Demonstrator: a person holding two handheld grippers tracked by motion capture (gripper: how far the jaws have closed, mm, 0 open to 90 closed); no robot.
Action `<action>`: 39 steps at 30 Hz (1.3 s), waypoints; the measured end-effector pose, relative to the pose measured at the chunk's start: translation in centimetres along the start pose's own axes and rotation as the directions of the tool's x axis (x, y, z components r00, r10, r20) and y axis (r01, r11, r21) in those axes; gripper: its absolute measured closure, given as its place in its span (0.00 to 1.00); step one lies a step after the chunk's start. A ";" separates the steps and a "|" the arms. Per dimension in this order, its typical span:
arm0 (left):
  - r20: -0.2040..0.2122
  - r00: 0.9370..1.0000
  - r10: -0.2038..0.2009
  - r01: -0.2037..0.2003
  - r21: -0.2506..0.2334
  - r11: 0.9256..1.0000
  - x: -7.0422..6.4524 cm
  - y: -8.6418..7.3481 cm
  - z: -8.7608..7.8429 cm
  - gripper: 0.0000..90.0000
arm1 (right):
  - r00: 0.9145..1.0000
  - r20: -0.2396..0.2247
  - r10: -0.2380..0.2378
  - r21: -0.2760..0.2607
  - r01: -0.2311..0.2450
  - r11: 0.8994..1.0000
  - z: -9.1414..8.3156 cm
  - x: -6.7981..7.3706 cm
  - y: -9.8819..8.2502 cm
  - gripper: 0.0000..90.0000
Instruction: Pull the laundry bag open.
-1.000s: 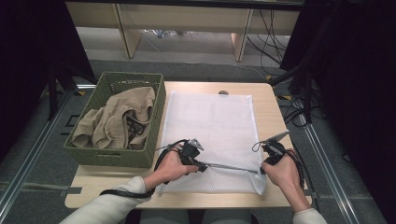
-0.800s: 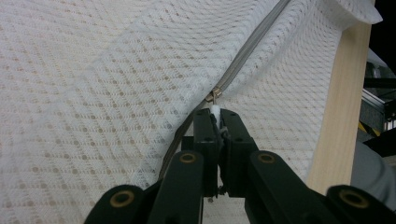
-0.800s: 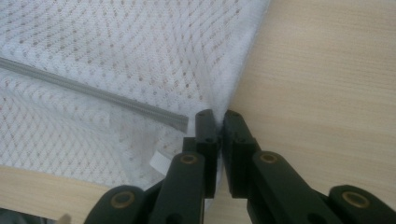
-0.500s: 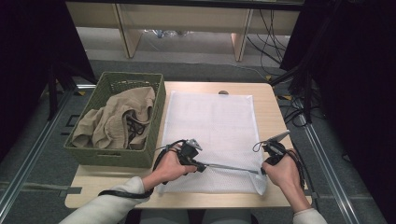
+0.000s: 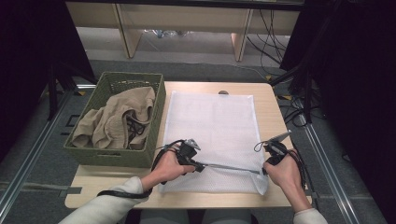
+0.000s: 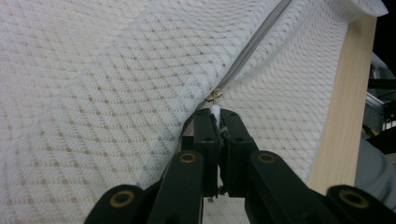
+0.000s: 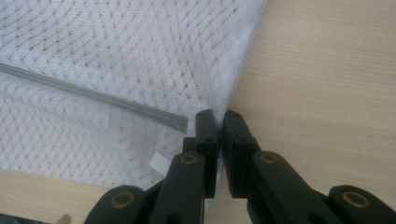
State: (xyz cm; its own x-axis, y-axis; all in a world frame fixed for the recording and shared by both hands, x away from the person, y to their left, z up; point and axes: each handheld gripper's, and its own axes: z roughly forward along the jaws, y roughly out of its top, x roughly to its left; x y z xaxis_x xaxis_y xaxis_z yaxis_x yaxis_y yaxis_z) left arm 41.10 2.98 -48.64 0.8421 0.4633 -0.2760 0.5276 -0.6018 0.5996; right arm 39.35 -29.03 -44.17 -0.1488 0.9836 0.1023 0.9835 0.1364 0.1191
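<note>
A white mesh laundry bag (image 5: 212, 121) lies flat on the wooden table (image 5: 271, 98). A grey zipper (image 5: 229, 167) runs across the bag near its front edge. My left gripper (image 5: 200, 165) is at the zipper's left end. In the left gripper view, the gripper (image 6: 216, 112) is shut on the small white zipper pull (image 6: 215, 107), and the zipper (image 6: 252, 46) stretches away from it. My right gripper (image 5: 264, 171) is at the zipper's right end. There it (image 7: 217, 115) pinches the bag's mesh edge (image 7: 224, 88) just past the zipper end (image 7: 180, 123).
A green woven basket (image 5: 107, 156) stands at the table's left side and holds beige clothing (image 5: 116, 121) with a dark cord. Bare wood (image 7: 327, 70) lies to the right of the bag. Cables (image 5: 271, 32) trail on the floor behind the table.
</note>
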 end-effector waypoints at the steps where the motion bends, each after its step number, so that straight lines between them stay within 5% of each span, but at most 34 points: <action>1: 0.002 1.000 -0.004 0.004 -0.005 1.000 0.0 0.0 0.0 0.96 | 1.000 0.012 0.010 -0.011 -0.010 1.000 0.0 0.1 -0.1 0.96; 13: 0.004 1.000 -0.013 0.013 -0.014 1.000 0.1 -0.1 -0.2 0.96 | 1.000 0.001 0.016 0.001 -0.016 1.000 0.0 0.0 0.0 0.96; 15: -0.008 1.000 -0.006 0.006 -0.007 1.000 0.2 0.0 -0.2 0.96 | 1.000 0.010 -0.003 -0.032 0.003 0.999 0.4 -0.3 -0.1 0.96; 17: 0.005 1.000 -0.020 0.020 -0.010 1.000 0.4 -0.2 -0.3 0.96 | 1.000 0.014 0.027 0.011 -0.027 1.000 0.2 -0.4 0.0 0.96; 19: -0.004 1.000 -0.021 0.021 -0.007 1.000 0.4 -0.2 -0.4 0.96 | 0.999 0.007 -0.036 -0.035 0.036 0.999 0.5 -1.0 -0.1 0.96; 21: -0.004 1.000 -0.021 0.021 -0.006 1.000 0.5 -0.3 -0.4 0.96 | 1.000 0.012 0.026 0.006 -0.026 1.000 0.3 -0.5 -0.1 0.96; 27: 0.000 1.000 -0.020 0.020 -0.002 1.000 0.4 -0.4 -0.5 0.96 | 1.000 0.005 -0.013 -0.008 0.013 1.000 0.5 -0.9 0.0 0.96; 32: -0.011 1.000 -0.029 0.029 -0.003 1.000 0.8 -0.6 -0.7 0.96 | 0.997 0.019 0.070 0.016 -0.070 0.997 0.4 -1.0 -0.1 0.96; 39: -0.016 0.999 -0.029 0.029 0.000 1.000 0.9 -0.8 -0.9 0.96 | 0.999 0.018 0.037 0.020 -0.038 0.999 0.5 -1.0 0.0 0.96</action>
State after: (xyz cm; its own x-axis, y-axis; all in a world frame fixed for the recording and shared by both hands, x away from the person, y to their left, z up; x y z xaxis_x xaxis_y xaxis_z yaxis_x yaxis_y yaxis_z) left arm 41.36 4.44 -48.69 0.8245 0.4910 -0.2814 0.5519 -0.5879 0.5914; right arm 39.52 -29.95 -44.79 -0.1103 0.9899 0.0888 0.9902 0.1018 0.0952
